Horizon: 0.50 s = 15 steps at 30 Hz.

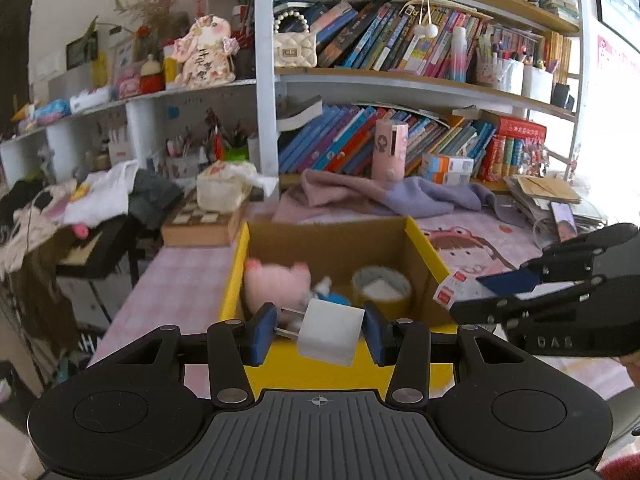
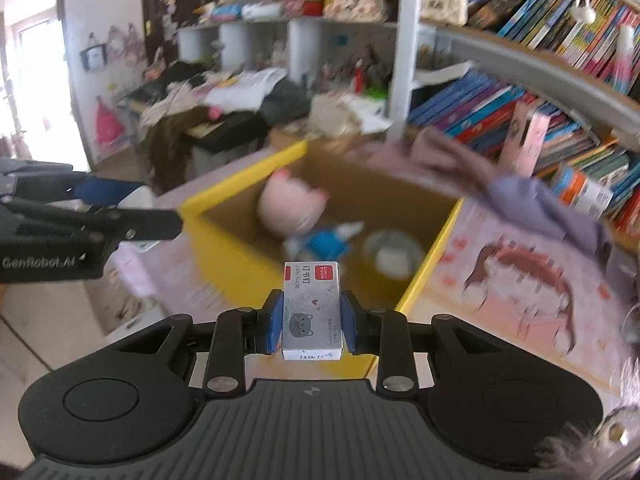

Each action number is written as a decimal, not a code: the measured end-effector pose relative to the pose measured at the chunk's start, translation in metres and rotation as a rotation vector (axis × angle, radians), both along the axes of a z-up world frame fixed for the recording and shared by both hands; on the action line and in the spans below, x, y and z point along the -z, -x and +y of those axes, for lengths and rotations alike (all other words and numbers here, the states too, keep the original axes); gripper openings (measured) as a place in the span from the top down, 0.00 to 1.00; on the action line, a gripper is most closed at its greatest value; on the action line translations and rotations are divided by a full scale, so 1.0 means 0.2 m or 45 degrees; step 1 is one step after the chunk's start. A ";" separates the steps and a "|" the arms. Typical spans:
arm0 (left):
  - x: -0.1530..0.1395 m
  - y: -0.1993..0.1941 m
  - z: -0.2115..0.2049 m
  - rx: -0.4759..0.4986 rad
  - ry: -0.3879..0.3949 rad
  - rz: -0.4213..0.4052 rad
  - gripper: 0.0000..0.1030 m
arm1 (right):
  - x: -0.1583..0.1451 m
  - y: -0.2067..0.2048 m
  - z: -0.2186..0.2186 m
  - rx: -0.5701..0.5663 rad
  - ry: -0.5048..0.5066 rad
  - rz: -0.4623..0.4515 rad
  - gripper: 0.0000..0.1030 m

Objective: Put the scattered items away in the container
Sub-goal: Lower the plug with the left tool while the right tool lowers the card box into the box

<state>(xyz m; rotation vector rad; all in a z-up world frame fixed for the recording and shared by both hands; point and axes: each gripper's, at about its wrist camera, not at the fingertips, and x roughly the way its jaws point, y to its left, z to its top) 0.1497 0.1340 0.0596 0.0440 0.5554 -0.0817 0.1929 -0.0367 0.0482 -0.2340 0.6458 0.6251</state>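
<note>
1. The left gripper point(image 1: 320, 330) is clamped on a white plug point(image 1: 330, 332), its blue pads pressing both sides and the two metal prongs pointing left; it sits over the near yellow wall of the box point(image 1: 320, 368).
2. The right gripper point(image 2: 312, 320) is closed tight on a small staple box point(image 2: 312, 308) with a cat drawing, held just before the box's near rim.
3. Inside the cardboard-lined box lie a pink plush toy point(image 1: 276, 284), something blue point(image 1: 336, 300) beside it, and a roll of tape point(image 1: 382, 288).
4. The box stands on a pink patterned table point(image 1: 176, 284).
5. Behind it lies a purple cloth point(image 1: 400, 196), then crowded bookshelves point(image 1: 400, 48).
</note>
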 end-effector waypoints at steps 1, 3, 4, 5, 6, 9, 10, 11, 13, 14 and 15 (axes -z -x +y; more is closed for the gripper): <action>-0.01 -0.05 0.00 0.004 -0.013 -0.001 0.57 | -0.01 -0.05 0.00 0.010 -0.003 -0.002 0.73; -0.02 -0.17 0.00 0.015 -0.030 0.011 0.57 | -0.01 -0.16 0.02 0.016 0.012 -0.008 0.73; -0.02 -0.23 0.01 0.023 -0.032 0.025 0.57 | 0.00 -0.21 0.03 0.009 0.028 -0.015 0.73; -0.02 -0.29 0.01 0.030 -0.035 0.038 0.57 | 0.01 -0.25 0.05 -0.001 0.047 -0.019 0.73; -0.02 -0.35 0.01 0.035 -0.040 0.052 0.57 | 0.03 -0.30 0.07 -0.014 0.069 -0.021 0.73; 0.02 -0.54 0.00 0.059 -0.070 0.116 0.57 | 0.09 -0.43 0.15 -0.071 0.150 -0.030 0.73; 0.04 -0.60 -0.01 0.067 -0.084 0.142 0.57 | 0.12 -0.47 0.18 -0.095 0.186 -0.035 0.73; 0.06 -0.65 -0.02 0.074 -0.098 0.170 0.57 | 0.14 -0.52 0.20 -0.116 0.218 -0.040 0.73; 0.11 -0.76 -0.03 0.079 -0.130 0.223 0.57 | 0.18 -0.61 0.24 -0.152 0.273 -0.045 0.73; 0.14 -0.80 -0.04 0.077 -0.146 0.245 0.57 | 0.21 -0.64 0.26 -0.168 0.300 -0.046 0.73; 0.17 -0.84 -0.04 0.073 -0.159 0.265 0.57 | 0.23 -0.68 0.27 -0.182 0.327 -0.045 0.73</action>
